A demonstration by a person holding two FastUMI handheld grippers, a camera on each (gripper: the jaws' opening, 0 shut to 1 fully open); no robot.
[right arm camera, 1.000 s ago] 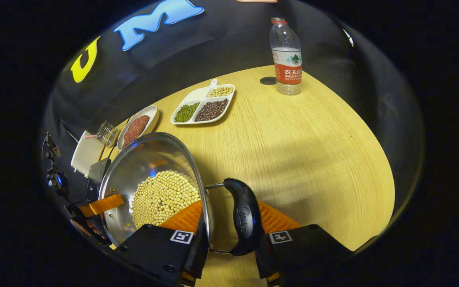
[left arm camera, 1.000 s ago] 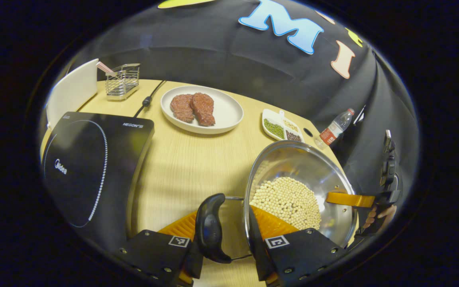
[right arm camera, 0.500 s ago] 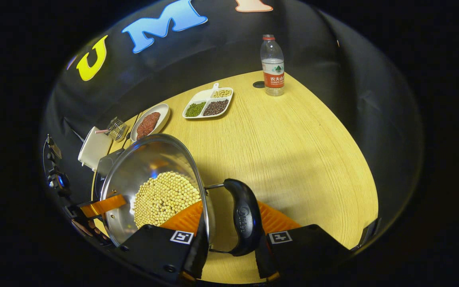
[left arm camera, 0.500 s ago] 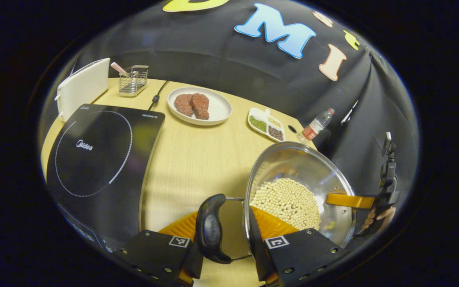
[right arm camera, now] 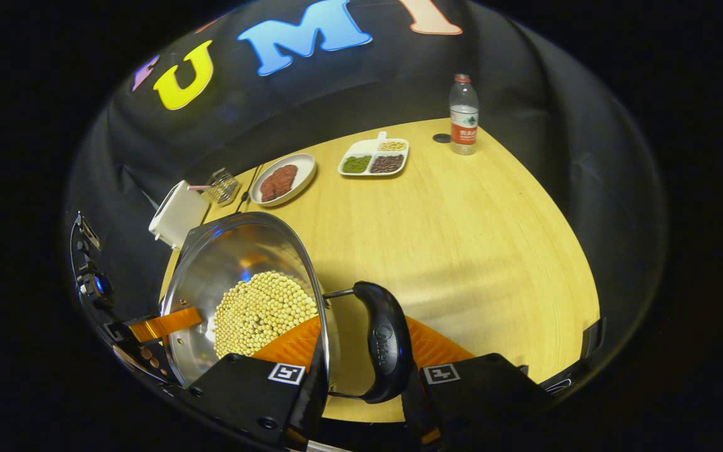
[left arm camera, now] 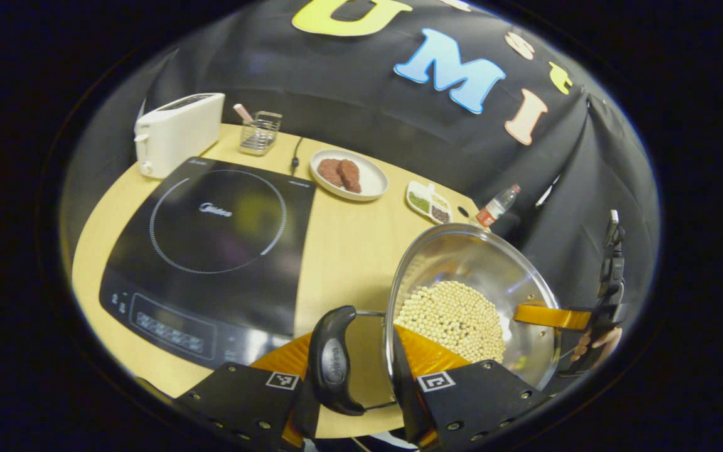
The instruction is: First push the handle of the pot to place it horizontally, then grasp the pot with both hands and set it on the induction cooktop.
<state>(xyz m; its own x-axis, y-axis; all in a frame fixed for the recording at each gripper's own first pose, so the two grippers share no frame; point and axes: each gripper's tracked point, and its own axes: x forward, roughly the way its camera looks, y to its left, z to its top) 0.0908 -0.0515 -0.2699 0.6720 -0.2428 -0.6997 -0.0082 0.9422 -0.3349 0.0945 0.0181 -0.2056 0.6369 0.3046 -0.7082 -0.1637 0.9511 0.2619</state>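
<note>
A: Where do we have the pot (left arm camera: pixel 471 295) right now?

B: Held between us, off the table by the look of it. Our left gripper (left arm camera: pixel 361 383) has its fingers closed around the pot's left side handle (left arm camera: pixel 332 359). Our right gripper (right arm camera: pixel 361 380) is clamped the same way on the right side handle (right arm camera: pixel 383 342). Both handles lie level, sticking out sideways from the rim. The pot is full of soybeans (left arm camera: pixel 452 317).

A: And the induction cooktop (left arm camera: pixel 214 242)?

B: In the left gripper view it lies ahead and to the left of the pot, on the wooden table (left arm camera: pixel 349 245), with its ring marking well clear of the rim. The pot is not over it yet.

A: So which hand leads?

B: We judge the left one. It is nearer the cooktop, so the carry would run along the line through the two handles, leftward and a little forward, with the right hand following.

A: Anything in the way?

B: The white toaster (left arm camera: pixel 176 132) stands just behind the cooktop, and the plate of meat (left arm camera: pixel 349 174) sits beyond its right edge. Both look far enough off. We'd mainly keep the pot level so the beans stay in.
</note>
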